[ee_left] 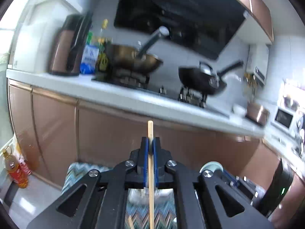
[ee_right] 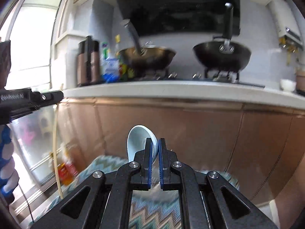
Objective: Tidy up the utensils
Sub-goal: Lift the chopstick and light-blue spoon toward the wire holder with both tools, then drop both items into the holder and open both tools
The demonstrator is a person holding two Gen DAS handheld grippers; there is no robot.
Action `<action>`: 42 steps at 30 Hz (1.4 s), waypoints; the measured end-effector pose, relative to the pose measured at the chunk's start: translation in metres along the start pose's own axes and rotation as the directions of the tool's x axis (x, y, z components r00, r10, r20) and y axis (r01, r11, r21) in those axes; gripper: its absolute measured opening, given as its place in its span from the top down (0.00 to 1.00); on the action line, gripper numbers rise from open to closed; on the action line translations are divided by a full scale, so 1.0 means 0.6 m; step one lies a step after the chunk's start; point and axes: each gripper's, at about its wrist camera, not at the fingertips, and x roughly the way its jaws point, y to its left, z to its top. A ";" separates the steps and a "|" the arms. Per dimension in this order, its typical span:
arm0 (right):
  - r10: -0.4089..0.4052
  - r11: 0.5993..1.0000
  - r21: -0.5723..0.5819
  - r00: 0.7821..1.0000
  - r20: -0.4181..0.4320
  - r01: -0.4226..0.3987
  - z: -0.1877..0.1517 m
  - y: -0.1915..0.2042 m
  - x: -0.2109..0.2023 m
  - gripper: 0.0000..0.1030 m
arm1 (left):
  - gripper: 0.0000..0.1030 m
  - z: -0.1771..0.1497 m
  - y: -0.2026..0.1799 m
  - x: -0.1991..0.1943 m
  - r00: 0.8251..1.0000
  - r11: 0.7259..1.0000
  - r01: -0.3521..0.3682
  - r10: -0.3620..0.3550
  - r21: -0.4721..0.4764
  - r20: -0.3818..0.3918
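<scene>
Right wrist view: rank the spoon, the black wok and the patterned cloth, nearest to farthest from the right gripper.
1. Spoon, clamped in the right gripper.
2. Patterned cloth, just below.
3. Black wok, far off on the stove, upper right.

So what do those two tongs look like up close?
Both are matt black. The left tongs and the right tongs each have two flat fingers lined with ribbed blue pads, joined by black link bars with round silver bolts and triangular cut-outs. White lettering, too blurred to read, marks the left one's side.

Two woks (ee_right: pixel 147 57) (ee_right: pixel 222 56) side by side on the counter (ee_right: pixel 171 90)
</scene>
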 end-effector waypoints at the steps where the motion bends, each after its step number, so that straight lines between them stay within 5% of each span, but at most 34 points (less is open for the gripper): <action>1: -0.020 1.000 -0.007 1.000 0.015 0.020 0.004 -0.004 0.013 0.94 | 0.96 0.006 -0.004 0.015 1.000 1.000 -0.008 0.008 -0.009 0.022; 11: -0.107 0.993 -0.047 0.992 0.069 0.111 -0.020 -0.021 0.150 0.94 | 0.96 -0.028 -0.002 0.191 0.977 0.987 -0.124 0.138 -0.098 0.160; 23: -0.155 0.981 -0.114 0.987 0.045 0.160 -0.109 -0.019 0.214 0.93 | 0.96 -0.126 0.016 0.299 0.979 0.983 -0.176 0.181 -0.059 0.090; 29: -0.153 0.983 -0.095 0.987 0.049 0.158 -0.113 -0.018 0.188 0.74 | 0.94 -0.136 0.017 0.276 0.982 0.985 -0.173 0.174 -0.024 0.072; 42: -0.195 0.981 0.000 0.976 0.093 0.195 -0.051 -0.024 0.034 0.68 | 0.75 -0.084 0.010 0.111 0.966 0.974 -0.228 0.224 0.015 0.126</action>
